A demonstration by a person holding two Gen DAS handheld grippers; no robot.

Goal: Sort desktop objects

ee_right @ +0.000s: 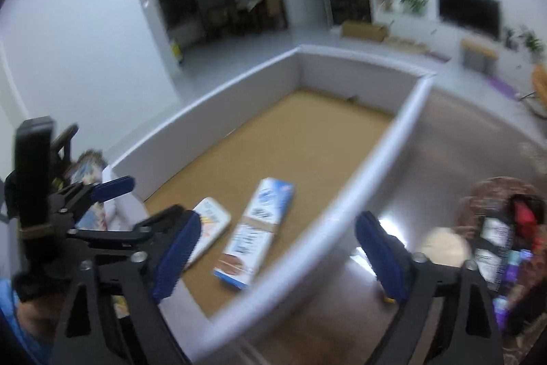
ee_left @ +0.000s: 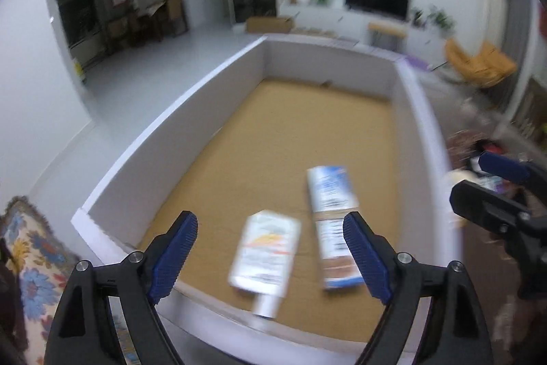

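Two items lie flat on the brown floor of a white-walled tray [ee_left: 212, 98]: a white tube [ee_left: 265, 253] and, just beside it at its 3 o'clock, a long blue-and-white carton [ee_left: 330, 224]. Their printing is too blurred to read. Left gripper [ee_left: 270, 257] hangs over the tray's near end, jaws spread wide, nothing between the pads. Right gripper [ee_right: 273, 257] straddles the tray's right wall, jaws likewise spread and empty. At 3 o'clock outside the tray, a dark basket [ee_right: 506, 228] holds what appear to be mixed packets. A floral cloth [ee_left: 30, 262] lies at 9 o'clock.
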